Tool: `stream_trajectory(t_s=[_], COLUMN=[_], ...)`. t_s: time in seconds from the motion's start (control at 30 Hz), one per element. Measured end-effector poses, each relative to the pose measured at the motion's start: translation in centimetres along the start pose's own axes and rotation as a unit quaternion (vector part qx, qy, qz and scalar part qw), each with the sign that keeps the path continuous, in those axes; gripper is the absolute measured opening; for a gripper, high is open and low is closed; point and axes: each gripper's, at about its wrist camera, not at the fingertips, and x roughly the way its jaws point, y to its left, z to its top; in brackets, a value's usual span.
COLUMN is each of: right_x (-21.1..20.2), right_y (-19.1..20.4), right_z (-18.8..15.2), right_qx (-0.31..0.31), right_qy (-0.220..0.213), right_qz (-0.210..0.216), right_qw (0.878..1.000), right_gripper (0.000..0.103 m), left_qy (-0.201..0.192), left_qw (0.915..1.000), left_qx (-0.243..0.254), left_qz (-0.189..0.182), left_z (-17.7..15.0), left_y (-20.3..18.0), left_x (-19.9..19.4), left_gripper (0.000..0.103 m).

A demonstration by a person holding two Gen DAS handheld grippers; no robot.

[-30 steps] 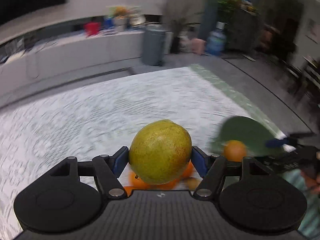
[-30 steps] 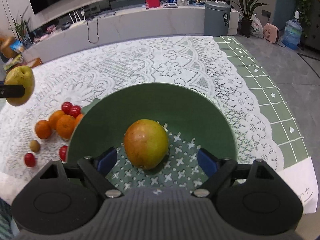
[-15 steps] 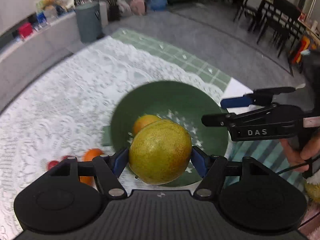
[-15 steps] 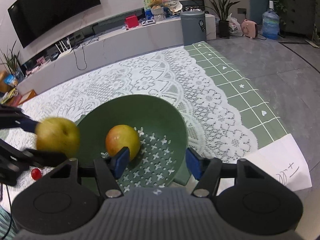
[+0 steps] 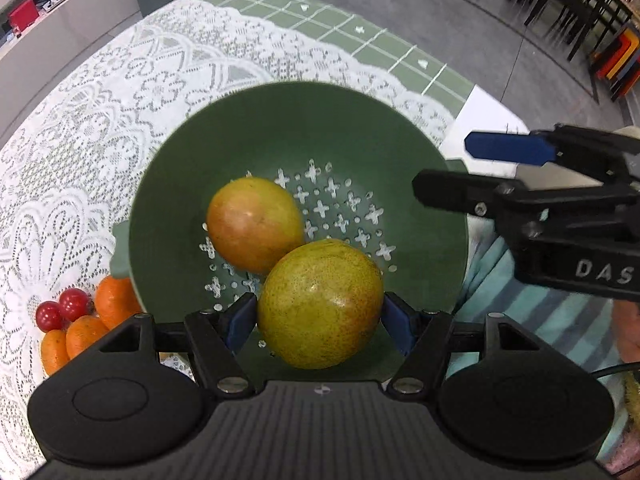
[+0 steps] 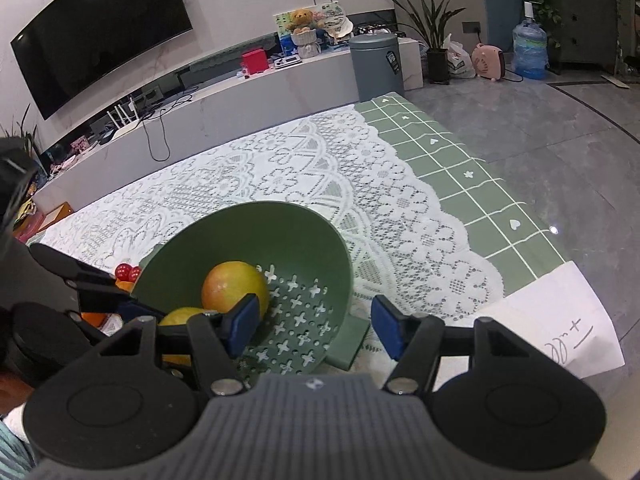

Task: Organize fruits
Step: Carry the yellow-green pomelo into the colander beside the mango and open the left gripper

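White lace covers the counter point(image 5: 100, 128) in the left wrist view, where the left hand-held gripper point(image 5: 318, 320) clamps a yellow-green pear point(image 5: 320, 302) low over the green colander bowl point(image 5: 248, 120). A reddish-yellow apple point(image 5: 254, 224) already lies inside, at ten o'clock from the pear. Oranges point(image 5: 86, 334) and cherry tomatoes point(image 5: 62, 310) wait outside the rim at eight o'clock, unsorted.

From the right wrist view, the right hand-held gripper point(image 6: 312, 326) hangs half open and empty above the bowl's point(image 6: 256, 224) five o'clock edge, near a sheet of paper point(image 6: 560, 312). One fruit looks delivered, a second about to be released, and the small fruit remains.
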Motion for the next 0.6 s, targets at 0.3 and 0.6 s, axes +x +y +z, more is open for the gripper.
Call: stream_trajectory(t_s=[0.3,0.6], right_x=[-0.3,-0.1], right_y=[0.0,0.9], right_z=[-0.3,-0.8], right_qx=[0.006,-0.008], right_qy=[-0.002,0.011], right_qz=[-0.01,-0.017], right_qw=[1.0,1.0], right_gripper=[0.06,0.06], left_qy=[0.011,0.003], left_qw=[0.9997,0.9998], left_qx=[-0.009,-0.01], left_qz=[-0.019,-0.017], left_z=[-0.2,-0.3], left_y=[0.0,0.2], left_x=[1.4,1.5], left_gripper=[0.078,0.078])
